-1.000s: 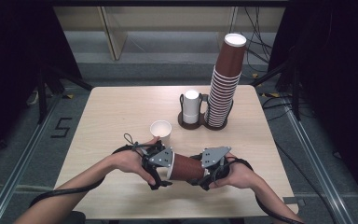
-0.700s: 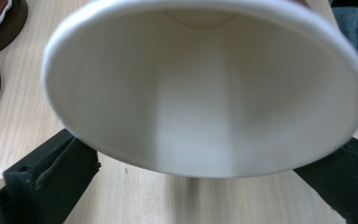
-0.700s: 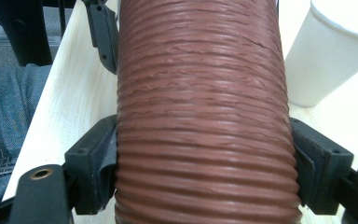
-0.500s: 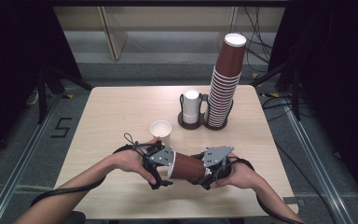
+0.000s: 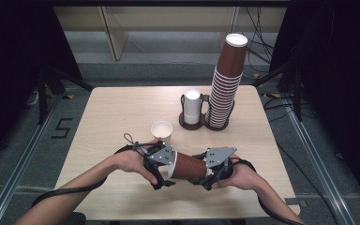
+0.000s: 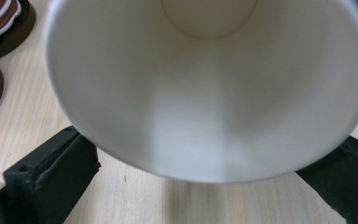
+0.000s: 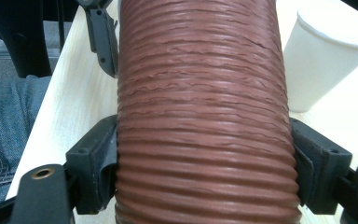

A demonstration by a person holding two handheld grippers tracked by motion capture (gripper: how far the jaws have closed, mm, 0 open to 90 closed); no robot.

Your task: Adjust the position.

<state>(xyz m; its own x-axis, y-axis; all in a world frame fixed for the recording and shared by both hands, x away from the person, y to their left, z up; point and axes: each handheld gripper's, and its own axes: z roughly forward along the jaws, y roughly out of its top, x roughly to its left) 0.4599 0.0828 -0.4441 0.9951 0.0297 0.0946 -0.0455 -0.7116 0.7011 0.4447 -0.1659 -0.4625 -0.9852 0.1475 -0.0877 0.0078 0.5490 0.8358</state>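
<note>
a ribbed brown paper cup (image 5: 191, 166) with a white inside lies sideways above the table's near edge.

The brown cup (image 5: 191, 167) looks like corrugated paper — its sleeve (image 7: 200, 116) is ribbed in close, slightly wavy ridges with a dull, matt finish, while its inside (image 6: 205, 93) is smooth white paper with a faint sheen. The right gripper (image 7: 204, 172) has matt black plastic jaws with softer-looking, rubbery pads against the ribs, and the left gripper (image 6: 200, 186) shows the same rough-edged, matt black jaws. The table (image 5: 112, 112) is pale wood-grain laminate, smooth and low in gloss — on it the white cup (image 7: 328, 60) is plain, smooth matt paper.
</note>
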